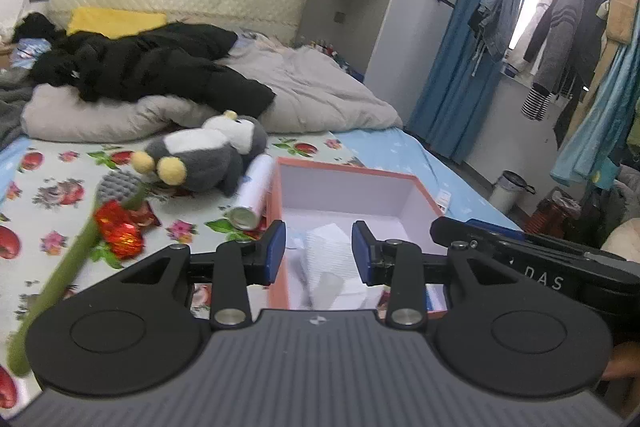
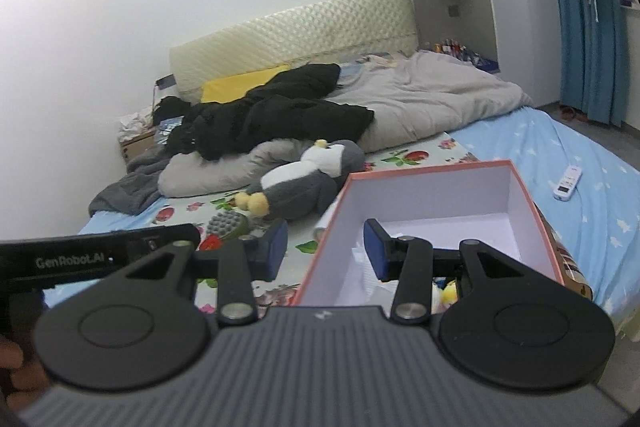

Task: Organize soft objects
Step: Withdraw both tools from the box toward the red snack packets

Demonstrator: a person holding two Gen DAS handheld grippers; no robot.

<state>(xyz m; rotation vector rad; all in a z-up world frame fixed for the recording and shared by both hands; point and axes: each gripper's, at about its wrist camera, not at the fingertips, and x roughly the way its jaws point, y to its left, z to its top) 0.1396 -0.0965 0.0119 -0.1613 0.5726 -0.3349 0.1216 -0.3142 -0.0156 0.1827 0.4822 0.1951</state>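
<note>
A pink-rimmed white box stands on the bed with white tissue inside. A grey and white plush penguin lies on the floral sheet behind the box. A grey knitted flower with a green stem and a red foil piece lie to the left. My left gripper is open and empty over the box's near left corner. My right gripper is open and empty, straddling the box's left wall.
A white cylinder lies against the box's left side. A grey duvet and black coat are heaped at the bed's head. A white remote lies on the blue sheet. Clothes hang at the right.
</note>
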